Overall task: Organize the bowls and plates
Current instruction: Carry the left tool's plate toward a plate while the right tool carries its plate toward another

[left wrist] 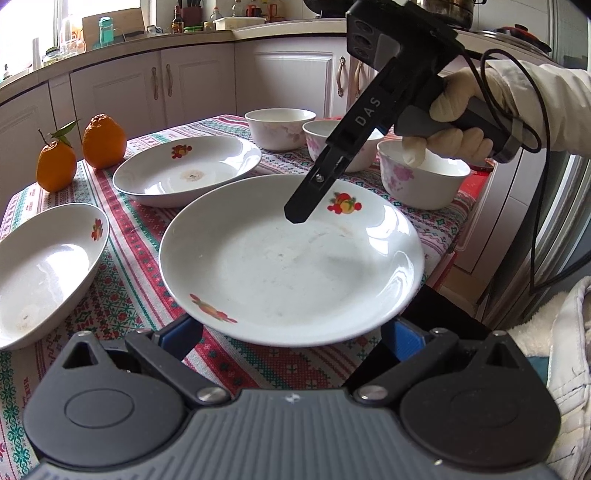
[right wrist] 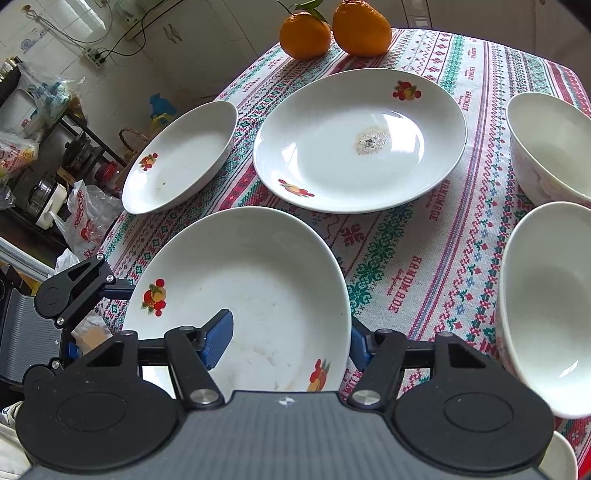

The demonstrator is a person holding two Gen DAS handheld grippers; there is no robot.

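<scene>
Three white plates with fruit prints lie on the patterned tablecloth. The nearest plate sits between both grippers. My left gripper is open, its blue pads on either side of the plate's near rim and below it. My right gripper is open and straddles the plate's rim, one pad inside, the other outside; it also shows in the left wrist view over the plate. A second plate and a third plate lie beyond. Three white floral bowls stand at the side.
Two oranges sit at the table's far corner. Kitchen cabinets and a cluttered counter stand behind. The table edge drops off to a floor with bags and a rack.
</scene>
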